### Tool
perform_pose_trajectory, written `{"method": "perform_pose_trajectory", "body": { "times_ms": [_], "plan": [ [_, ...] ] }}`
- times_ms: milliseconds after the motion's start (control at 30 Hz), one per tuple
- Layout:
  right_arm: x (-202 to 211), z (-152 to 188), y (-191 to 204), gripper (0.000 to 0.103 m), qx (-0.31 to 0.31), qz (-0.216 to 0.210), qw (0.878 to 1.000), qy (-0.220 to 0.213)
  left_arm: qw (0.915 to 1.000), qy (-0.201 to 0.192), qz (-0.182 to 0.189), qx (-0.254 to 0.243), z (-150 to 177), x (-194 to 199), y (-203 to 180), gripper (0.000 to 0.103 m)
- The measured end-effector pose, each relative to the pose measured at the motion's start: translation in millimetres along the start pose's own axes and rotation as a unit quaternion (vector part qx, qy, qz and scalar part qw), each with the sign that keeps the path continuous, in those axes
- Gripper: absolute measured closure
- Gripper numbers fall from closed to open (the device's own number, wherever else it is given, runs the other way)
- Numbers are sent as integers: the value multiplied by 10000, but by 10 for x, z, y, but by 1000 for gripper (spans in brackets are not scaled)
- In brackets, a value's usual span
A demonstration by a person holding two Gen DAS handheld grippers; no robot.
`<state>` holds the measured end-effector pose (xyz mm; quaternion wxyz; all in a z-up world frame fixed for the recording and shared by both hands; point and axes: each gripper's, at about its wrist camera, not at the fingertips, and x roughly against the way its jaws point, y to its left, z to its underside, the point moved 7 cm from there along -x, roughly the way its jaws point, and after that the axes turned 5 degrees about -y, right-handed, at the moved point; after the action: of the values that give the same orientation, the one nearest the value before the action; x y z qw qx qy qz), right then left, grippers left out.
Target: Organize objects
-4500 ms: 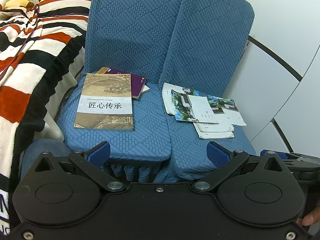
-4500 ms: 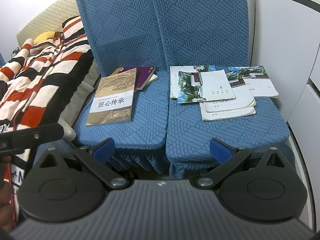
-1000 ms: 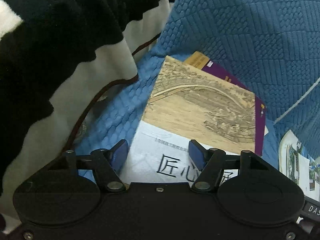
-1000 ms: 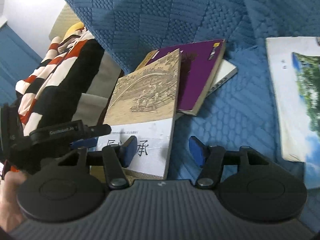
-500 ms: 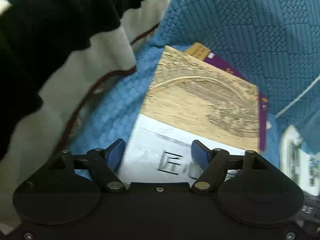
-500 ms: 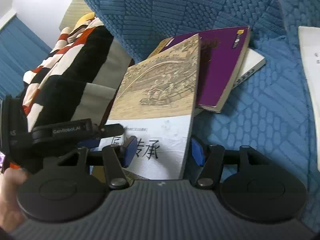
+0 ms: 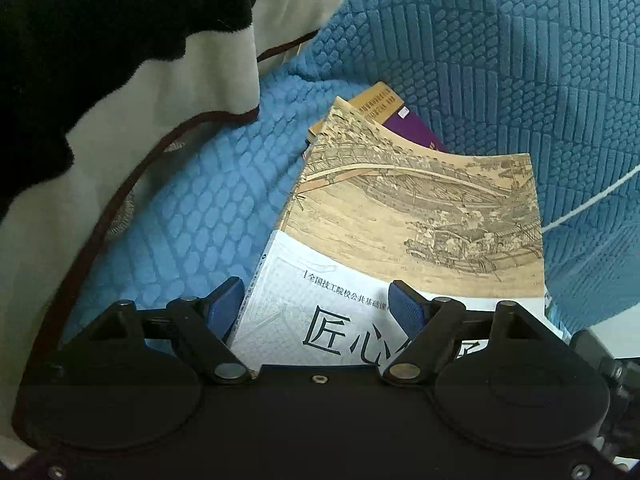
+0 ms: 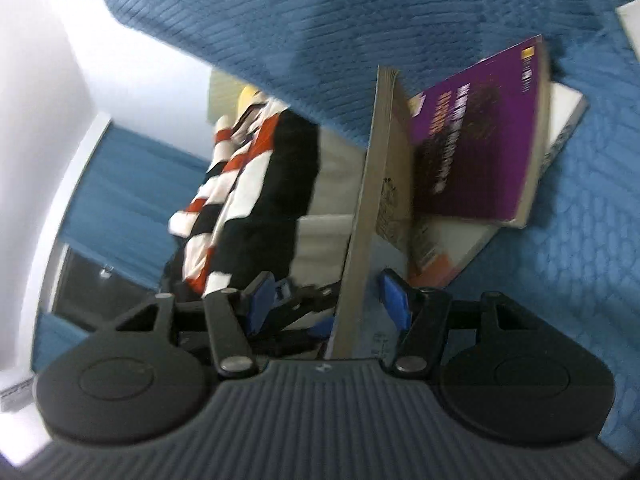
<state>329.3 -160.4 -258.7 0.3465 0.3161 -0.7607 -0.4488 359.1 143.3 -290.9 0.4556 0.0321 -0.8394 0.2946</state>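
A beige book with an old painting and a white title band lies on the blue seat cushion, over a purple book. My left gripper is open at its near end: one finger beside the spine, the other over the cover. In the blurred right wrist view the beige book shows edge-on, tilted up between the fingers of my right gripper, which is open with neither pad visibly pressing. The purple book rests on a white one. The left gripper shows just behind the book.
A striped blanket hangs over the cushion's left side, close to my left gripper. The blue quilted backrest rises just behind the books. A white leaflet corner sits at the far right. A window is on the left.
The right wrist view has rolled, and the beige book now stands edge-on between the right fingers instead of lying flat. The left jaws stand a little wider, and the book's near end looks closer.
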Motion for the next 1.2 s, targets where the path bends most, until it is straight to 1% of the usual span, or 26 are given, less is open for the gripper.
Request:
{"method": "perform_pose_trajectory", "body": {
  "times_ms": [33,100,167,200,233,300,367,433,500,533,633,733,800,867,933,1000,1033,1067,1100,1133,1167,1200],
  "plan": [
    [-6,22,4,41,47,122,9999,50,10000,10,1,-11,-2,2,-3,26],
    [-19,78,-39,41,233,582,9979,146,10000,32,22,16,-5,7,5,26],
    [-73,150,-143,41,361,1077,9928,390,9999,88,112,58,9,19,1,26],
    [-88,205,-199,41,317,1181,9912,511,9998,152,146,62,18,12,-2,26],
    [-122,271,-244,41,224,1200,9903,659,9996,172,191,70,25,8,-11,26],
    [-186,401,-263,41,34,1097,9897,924,9994,217,244,84,32,-1,-30,27],
    [-198,474,-199,41,121,1107,9897,897,9993,244,263,111,36,-1,-32,27],
    [-170,483,-131,55,185,1110,9903,811,9994,254,231,107,34,5,-26,26],
    [-113,452,-126,84,73,1188,9903,720,9993,275,224,119,42,10,-19,26],
    [-89,438,-115,86,5,1177,9908,664,9990,285,290,182,46,9,-19,26],
    [-10,336,-86,87,-61,1003,9937,488,9970,255,535,506,54,-19,-2,28],
    [69,252,-7,87,-209,761,9964,307,9937,256,776,766,71,-1,5,28],
    [130,199,33,87,-274,674,9972,175,9913,274,935,889,65,32,6,28],
    [188,145,73,87,-351,584,9977,71,9857,349,1212,1122,62,66,8,28],
    [248,121,103,87,-410,527,9978,4,9755,528,1561,1456,83,73,14,29],
    [320,95,139,86,-386,486,9980,-82,9662,685,1794,1721,115,87,27,36],
    [350,82,147,86,-391,492,9980,-117,9626,732,1901,1787,125,100,27,38],
    [376,72,150,86,-393,509,9978,-153,9592,766,2001,1847,127,115,21,44],
    [403,65,150,86,-401,524,9976,-193,9561,779,2100,1887,127,133,9,54],
    [424,60,145,86,-399,560,9974,-223,9533,816,2196,1905,134,140,-11,58],
    [434,56,148,86,-378,601,9972,-254,9506,875,2283,1912,149,143,-35,65],
    [448,54,154,86,-330,655,9969,-274,9506,909,2301,1877,160,146,-59,67]
  ]
}}
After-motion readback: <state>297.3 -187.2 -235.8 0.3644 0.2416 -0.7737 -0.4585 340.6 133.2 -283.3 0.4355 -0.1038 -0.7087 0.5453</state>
